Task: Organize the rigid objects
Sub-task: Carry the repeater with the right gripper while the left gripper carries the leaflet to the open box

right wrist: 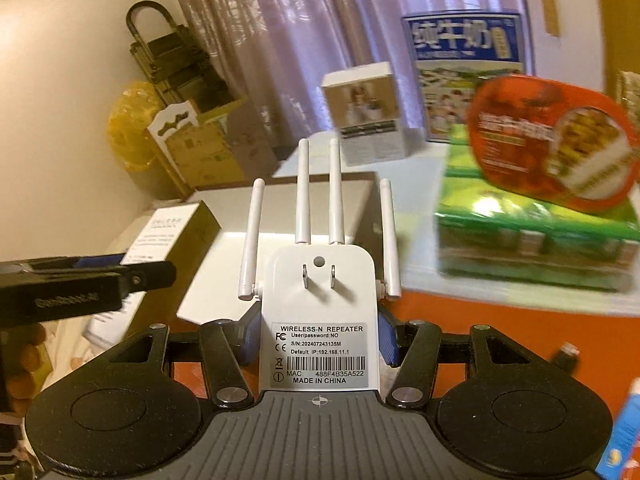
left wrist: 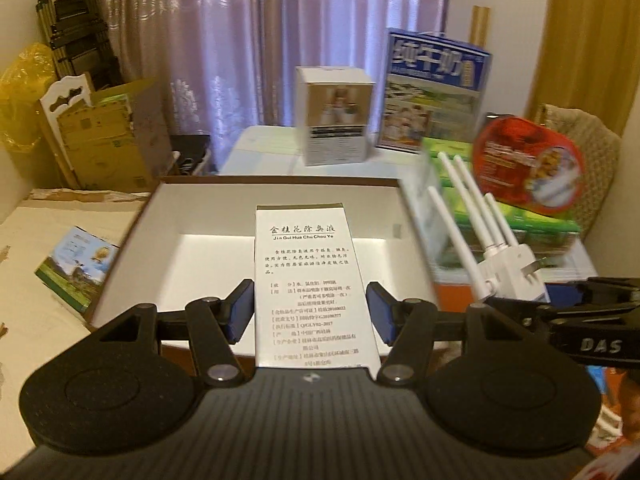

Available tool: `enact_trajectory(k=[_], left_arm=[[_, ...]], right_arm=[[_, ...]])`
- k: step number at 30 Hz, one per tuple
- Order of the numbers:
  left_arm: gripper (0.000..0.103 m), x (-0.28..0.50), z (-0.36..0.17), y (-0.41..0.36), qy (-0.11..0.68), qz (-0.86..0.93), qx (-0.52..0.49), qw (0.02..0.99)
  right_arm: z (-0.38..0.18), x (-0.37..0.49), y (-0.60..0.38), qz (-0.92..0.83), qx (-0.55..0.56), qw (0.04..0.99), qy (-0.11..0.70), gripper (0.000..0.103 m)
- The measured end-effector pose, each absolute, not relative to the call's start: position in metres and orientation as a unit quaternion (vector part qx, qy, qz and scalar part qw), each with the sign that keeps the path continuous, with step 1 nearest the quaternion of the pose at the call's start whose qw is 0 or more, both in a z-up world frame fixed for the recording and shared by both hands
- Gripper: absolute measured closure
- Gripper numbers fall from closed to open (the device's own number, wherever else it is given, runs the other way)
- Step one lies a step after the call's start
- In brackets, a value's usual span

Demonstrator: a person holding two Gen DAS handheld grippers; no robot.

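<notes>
In the left wrist view my left gripper (left wrist: 310,312) is shut on a tall white carton (left wrist: 312,272) printed with Chinese text, its blue pads (left wrist: 240,312) pressed to the carton's sides. The carton hangs over an open white box tray (left wrist: 200,216) with a brown rim. My right gripper (right wrist: 319,336) is shut on a white wireless repeater (right wrist: 320,292), plug prongs facing the camera and several antennas pointing away. The repeater (left wrist: 512,264) also shows to the right of the tray. The left gripper (right wrist: 80,284) with its carton (right wrist: 168,236) shows at the left in the right wrist view.
Behind the tray stand a small white photo box (left wrist: 336,116) and a blue milk carton (left wrist: 434,92). A red oval tin (left wrist: 528,164) lies on a green box (left wrist: 520,216) at the right. Cardboard boxes (left wrist: 108,136), a small picture box (left wrist: 78,268) and a folded trolley (left wrist: 72,20) are at the left.
</notes>
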State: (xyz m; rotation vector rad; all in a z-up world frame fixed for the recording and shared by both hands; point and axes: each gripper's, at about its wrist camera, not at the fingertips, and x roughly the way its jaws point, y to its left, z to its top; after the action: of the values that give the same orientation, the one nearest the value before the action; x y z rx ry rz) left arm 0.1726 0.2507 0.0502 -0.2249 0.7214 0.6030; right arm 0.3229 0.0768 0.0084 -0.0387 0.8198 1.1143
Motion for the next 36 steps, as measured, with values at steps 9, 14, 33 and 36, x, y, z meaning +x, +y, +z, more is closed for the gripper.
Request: enact_trajectory(k=[9, 14, 33, 36], left_arm=[[0.046, 0.172, 0.037, 0.32, 0.361, 0.295, -0.099, 0.879], [0.046, 0.175, 0.026, 0.35, 0.375, 0.288, -0.099, 0.875], [0.045, 0.199, -0.036, 0.415, 0.432, 0.257, -0.086, 0.86], [0.045, 0.202, -0.05, 0.422, 0.451, 0.261, -0.075, 0.85]], right_arm=[[0.012, 0.311, 0.147, 0.506, -0.012, 0.769, 0.39, 0.05], [0.003, 0.309, 0.179, 0.486, -0.017, 0.774, 0.405, 0.05], [-0.037, 0.319, 0.224, 0.397, -0.037, 0.794, 0.458, 0.05], [-0.04, 0.32, 0.227, 0.388, -0.042, 0.796, 0.463, 0.05]])
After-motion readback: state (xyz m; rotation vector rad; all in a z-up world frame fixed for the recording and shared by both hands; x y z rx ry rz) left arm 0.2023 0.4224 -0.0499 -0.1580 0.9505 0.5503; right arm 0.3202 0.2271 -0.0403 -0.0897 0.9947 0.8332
